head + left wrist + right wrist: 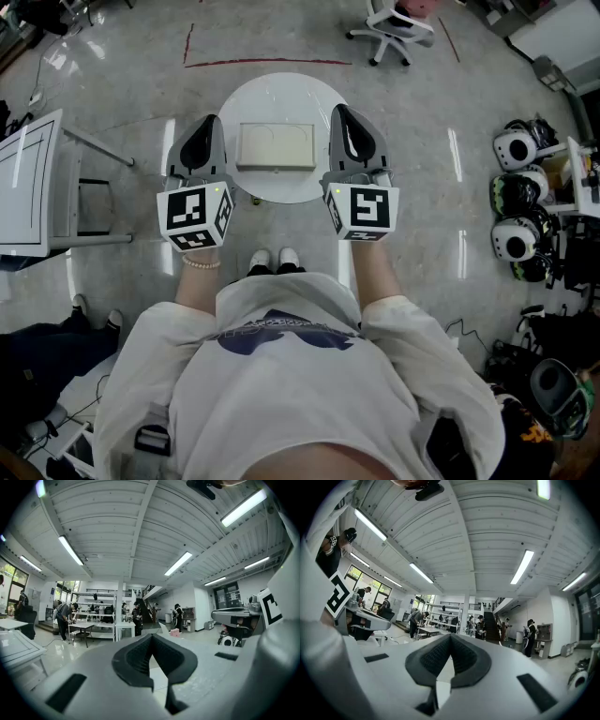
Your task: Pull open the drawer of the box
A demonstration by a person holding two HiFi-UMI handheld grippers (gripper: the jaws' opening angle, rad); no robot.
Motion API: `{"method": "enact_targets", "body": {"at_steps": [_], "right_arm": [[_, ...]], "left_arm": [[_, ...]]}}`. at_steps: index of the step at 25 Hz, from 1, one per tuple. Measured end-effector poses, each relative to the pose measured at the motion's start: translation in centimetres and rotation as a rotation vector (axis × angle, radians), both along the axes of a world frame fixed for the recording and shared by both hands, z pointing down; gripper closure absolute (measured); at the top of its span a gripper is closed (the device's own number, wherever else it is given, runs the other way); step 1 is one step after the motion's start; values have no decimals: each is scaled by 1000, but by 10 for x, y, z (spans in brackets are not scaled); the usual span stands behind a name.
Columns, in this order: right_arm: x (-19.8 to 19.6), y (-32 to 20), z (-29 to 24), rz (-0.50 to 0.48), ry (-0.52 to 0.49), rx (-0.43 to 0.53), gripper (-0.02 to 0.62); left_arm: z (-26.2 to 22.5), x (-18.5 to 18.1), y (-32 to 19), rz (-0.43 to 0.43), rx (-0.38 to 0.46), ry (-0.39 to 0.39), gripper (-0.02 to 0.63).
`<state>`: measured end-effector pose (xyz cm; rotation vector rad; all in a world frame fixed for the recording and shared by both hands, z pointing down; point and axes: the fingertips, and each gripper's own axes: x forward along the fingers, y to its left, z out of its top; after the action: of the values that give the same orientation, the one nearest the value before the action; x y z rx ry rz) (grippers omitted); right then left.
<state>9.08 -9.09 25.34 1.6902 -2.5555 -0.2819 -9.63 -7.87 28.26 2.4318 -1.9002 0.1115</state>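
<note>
A flat beige box (275, 146) lies in the middle of a small round white table (281, 94) in the head view; its near face (275, 167) is turned toward me. My left gripper (208, 122) hovers at the table's left side and my right gripper (341, 112) at its right side, each beside the box and apart from it. Both are shut with nothing between the jaws. In the left gripper view the left gripper (151, 637) points up at the hall and ceiling, as does the right gripper (450, 637) in its own view; neither view shows the box.
A white office chair (392, 28) stands beyond the table. A white desk (28, 183) is at the left, and a shelf with round white and black helmets (516, 197) at the right. A red line (267, 63) marks the floor. My feet (274, 260) stand at the table's near edge.
</note>
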Motion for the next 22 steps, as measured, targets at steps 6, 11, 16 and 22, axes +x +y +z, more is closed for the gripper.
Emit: {"method": "enact_targets", "body": {"at_steps": [6,11,16,22], "right_arm": [[0,2,3,-3,-3,-3,598],[3,3,11,-8,-1,-23,598],[13,4,23,-54,-106,-81,598],[56,1,64,-80,-255,-248,391]], "left_arm": [[1,1,1,-6,2,-6,598],[7,1,4,-22,-13,-5,600],[21,-1,12,-35,-45,10,598],[51,1,20,3,-126,44,459]]}}
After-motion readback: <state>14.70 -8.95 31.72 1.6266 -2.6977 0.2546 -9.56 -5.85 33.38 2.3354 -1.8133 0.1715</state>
